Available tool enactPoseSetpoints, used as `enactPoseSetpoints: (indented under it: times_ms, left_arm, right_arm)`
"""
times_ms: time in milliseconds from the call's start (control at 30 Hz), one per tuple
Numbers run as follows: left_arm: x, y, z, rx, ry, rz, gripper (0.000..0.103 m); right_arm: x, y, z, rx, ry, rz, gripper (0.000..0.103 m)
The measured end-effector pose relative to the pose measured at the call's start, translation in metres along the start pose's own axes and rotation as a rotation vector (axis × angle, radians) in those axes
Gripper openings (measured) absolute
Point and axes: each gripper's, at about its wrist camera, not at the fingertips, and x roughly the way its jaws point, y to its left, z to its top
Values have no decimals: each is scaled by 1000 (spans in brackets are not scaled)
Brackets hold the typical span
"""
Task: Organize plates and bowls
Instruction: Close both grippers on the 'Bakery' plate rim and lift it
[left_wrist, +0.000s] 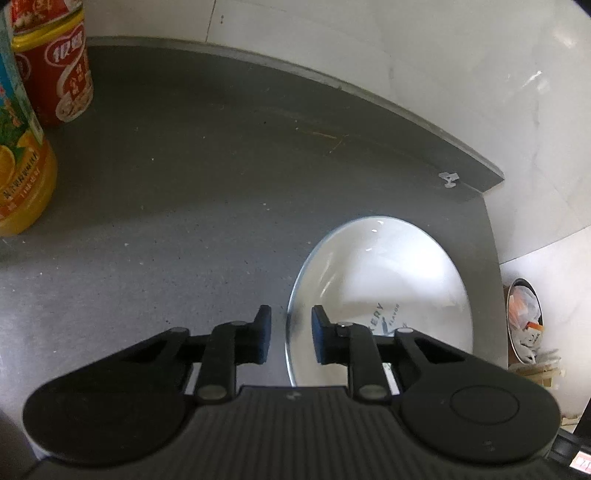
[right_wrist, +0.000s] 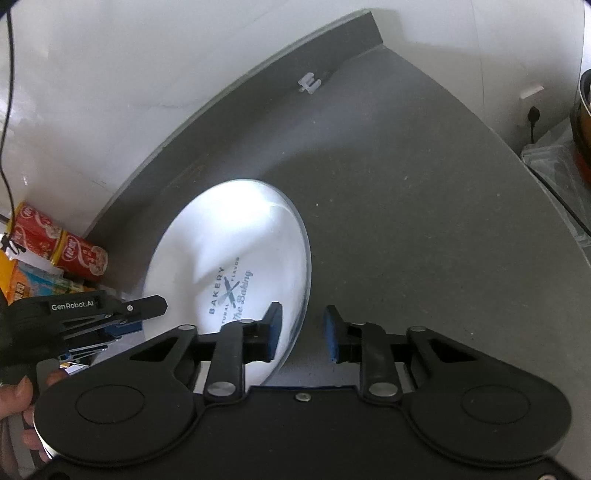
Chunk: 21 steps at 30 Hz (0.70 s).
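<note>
Both hand-held grippers are seen with their jaws parted and nothing clamped between them. The left hand-held gripper (left_wrist: 290, 338) is held low over the left rim of a round white ceramic plate printed with dark "BAKERY" lettering (left_wrist: 391, 273), one blue-padded finger lying over the plate and the other over the bare dark grey speckled surface (left_wrist: 177, 206); whether the rim is touched cannot be told. The right hand-held gripper (right_wrist: 302, 330) is likewise placed astride the plate's (right_wrist: 236, 243) opposite rim, its left finger above the white face and its right finger above the surface (right_wrist: 424, 192). The plate is laid flat near the surface's far right corner, close to the raised back edge where a small white clip-like piece (left_wrist: 448, 180) is seen. Toward the far left edge, a red cylindrical can with Chinese lettering (left_wrist: 61, 70) and an orange juice bottle with a colourful label (left_wrist: 22, 166) are stood upright beside each other, well apart from the plate. Fingers of a person's hand (right_wrist: 14, 397) are visible gripping the left tool's handle.
</note>
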Motion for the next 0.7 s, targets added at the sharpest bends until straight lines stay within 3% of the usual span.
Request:
enactPoseSetpoints:
  times_ms: [233, 700]
  left_arm:
    - [11, -2, 2, -12, 15, -16, 13]
    - [-16, -6, -5, 39, 1, -63, 9]
  right_arm:
    - [7, 3, 5, -11, -6, 3, 11]
    - [-26, 21, -8, -143, -83, -25, 10]
